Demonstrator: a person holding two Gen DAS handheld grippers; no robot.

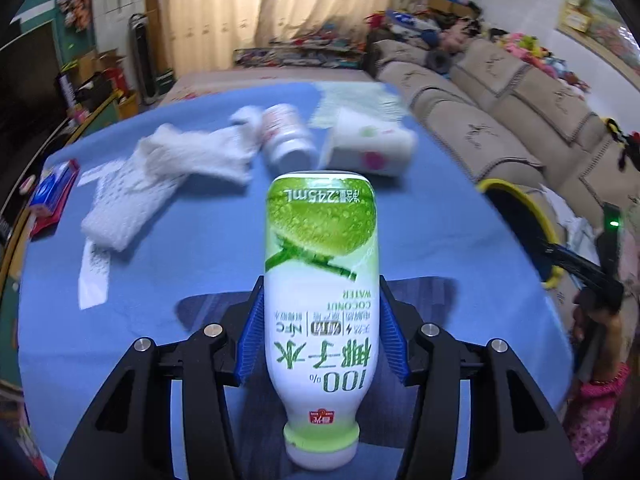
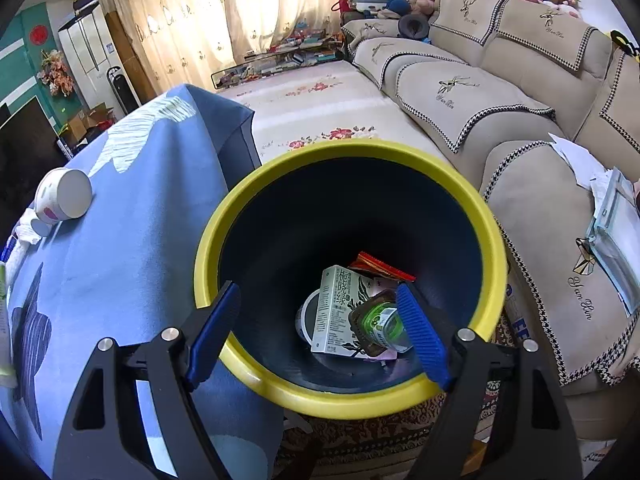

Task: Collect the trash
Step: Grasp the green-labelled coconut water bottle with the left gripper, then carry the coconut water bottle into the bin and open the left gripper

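My left gripper point(image 1: 321, 322) is shut on a white and green coconut water bottle point(image 1: 321, 280), held above the blue tablecloth point(image 1: 180, 248) with its cap toward the camera. Behind it lie crumpled white tissues point(image 1: 160, 176), a small white bottle point(image 1: 286, 140) on its side and a tipped white paper cup point(image 1: 370, 148). My right gripper point(image 2: 316, 324) is open and empty, hovering over the mouth of the yellow-rimmed bin point(image 2: 344, 148). Inside the bin lie a white carton point(image 2: 340, 308), a green-lidded cup point(image 2: 380, 320) and a red wrapper point(image 2: 380, 266). The bin's rim also shows in the left wrist view point(image 1: 532, 216).
A blue and red packet point(image 1: 54, 196) and a paper receipt point(image 1: 94, 276) lie at the table's left. A beige sofa point(image 2: 500, 92) runs along the right, with papers point(image 2: 612, 216) on its seat. The bin stands between table edge and sofa. The paper cup also shows in the right wrist view point(image 2: 64, 196).
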